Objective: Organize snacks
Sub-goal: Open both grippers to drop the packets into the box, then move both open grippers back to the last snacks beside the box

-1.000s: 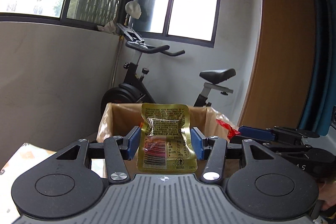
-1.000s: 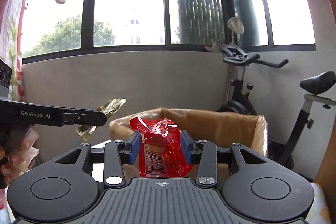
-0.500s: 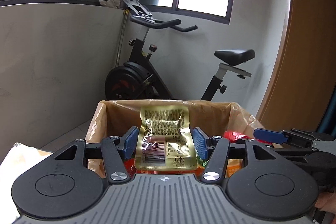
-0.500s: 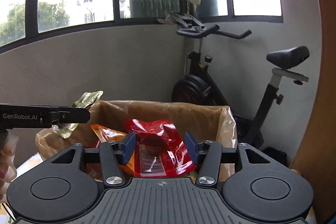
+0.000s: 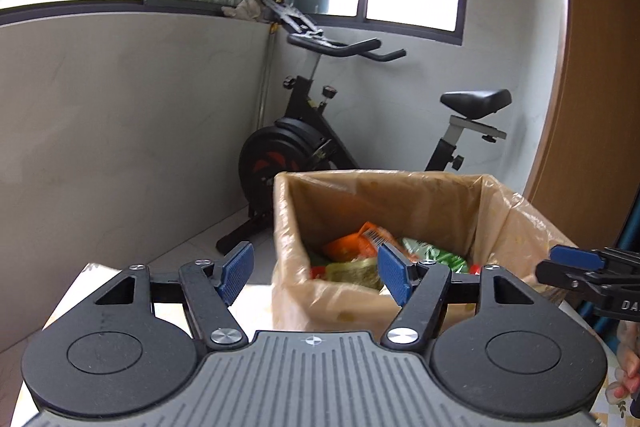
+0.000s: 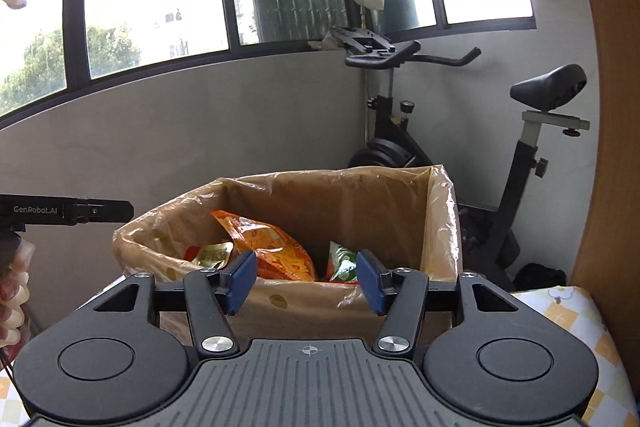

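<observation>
Hovering just short of the lined box (image 6: 440,227), left gripper (image 5: 316,273) with jaws opening and nothing between them, right gripper (image 6: 302,281) spread partway and likewise empty

Lying inside the box already: gold packet (image 6: 212,254) against the near-left wall, orange bag (image 6: 272,247) propped in the middle, green packet (image 6: 342,261) to the right

Judging the release finished; worth drawing both tools straight back and level, keeping pads clear of the plastic liner (image 5: 520,227) so the box is not dragged

Hiding behind the near wall: the box floor and any lower snacks; a red scrap beside the gold packet showing too little to name

Standing beyond, against the wall, exercise bike (image 5: 304,147)
</observation>
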`<state>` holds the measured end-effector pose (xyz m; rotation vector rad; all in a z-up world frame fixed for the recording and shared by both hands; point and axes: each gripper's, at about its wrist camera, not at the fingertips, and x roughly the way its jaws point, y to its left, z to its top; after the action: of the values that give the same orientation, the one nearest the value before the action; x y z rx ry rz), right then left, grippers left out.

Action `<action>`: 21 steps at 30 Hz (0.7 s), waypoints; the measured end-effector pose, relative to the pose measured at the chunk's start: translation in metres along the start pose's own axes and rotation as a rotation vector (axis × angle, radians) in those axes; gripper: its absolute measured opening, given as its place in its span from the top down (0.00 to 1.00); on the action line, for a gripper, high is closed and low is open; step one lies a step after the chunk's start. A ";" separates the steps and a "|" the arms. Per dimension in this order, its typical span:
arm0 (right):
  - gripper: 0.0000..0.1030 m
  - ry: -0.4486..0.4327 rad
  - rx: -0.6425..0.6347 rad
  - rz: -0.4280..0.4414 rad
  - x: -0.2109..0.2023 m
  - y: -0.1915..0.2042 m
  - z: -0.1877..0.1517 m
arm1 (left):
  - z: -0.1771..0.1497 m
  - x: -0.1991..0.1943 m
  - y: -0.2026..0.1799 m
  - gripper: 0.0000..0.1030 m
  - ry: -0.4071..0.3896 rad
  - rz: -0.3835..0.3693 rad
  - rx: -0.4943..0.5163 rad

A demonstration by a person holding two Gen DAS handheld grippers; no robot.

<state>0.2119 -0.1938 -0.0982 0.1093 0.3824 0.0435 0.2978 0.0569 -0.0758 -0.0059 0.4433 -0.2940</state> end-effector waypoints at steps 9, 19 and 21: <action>0.45 -0.034 -0.024 -0.014 -0.034 0.017 -0.020 | -0.026 -0.019 0.012 0.31 0.061 0.053 -0.029; 0.45 0.068 -0.001 -0.040 -0.038 0.015 -0.063 | -0.052 -0.016 0.019 0.31 0.128 0.066 -0.059; 0.45 0.096 0.001 -0.045 -0.035 0.014 -0.074 | -0.059 -0.014 0.020 0.31 0.142 0.067 -0.062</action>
<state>0.1515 -0.1744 -0.1522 0.1002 0.4807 0.0037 0.2660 0.0835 -0.1243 -0.0309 0.5926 -0.2149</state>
